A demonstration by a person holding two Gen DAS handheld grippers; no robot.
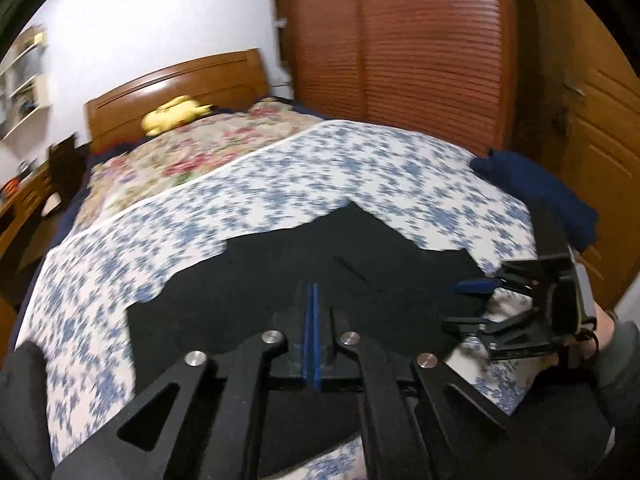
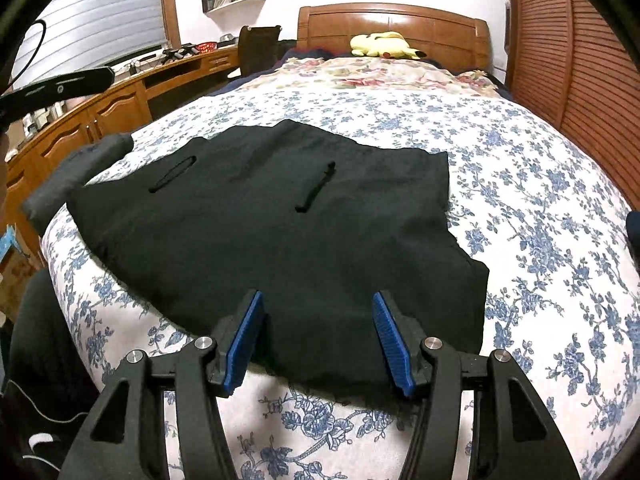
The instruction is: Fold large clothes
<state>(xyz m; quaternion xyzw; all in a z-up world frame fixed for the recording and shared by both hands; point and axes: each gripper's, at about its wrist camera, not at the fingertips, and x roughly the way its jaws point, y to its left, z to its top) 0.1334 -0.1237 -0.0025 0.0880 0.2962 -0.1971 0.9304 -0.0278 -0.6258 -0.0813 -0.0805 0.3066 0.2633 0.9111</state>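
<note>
A black garment (image 2: 264, 232) lies spread flat on the bed (image 2: 540, 208) over a blue-flowered sheet, its near hem toward six o'clock at the bed's foot. The left gripper (image 1: 311, 292) is pressed together, blue pads meeting above the dark cloth (whether fabric is pinched between them cannot be told). The right gripper (image 2: 318, 300) stands spread over the garment's near edge, with a yellow plush toy (image 2: 382, 45) at twelve o'clock by the wooden headboard (image 2: 394, 20).

The garment (image 2: 272, 232) lies flat on the bed (image 2: 540, 200) near its foot, a plush toy (image 2: 382, 45) up by the headboard (image 2: 394, 20), wardrobe (image 2: 580, 60) on the right.
</note>
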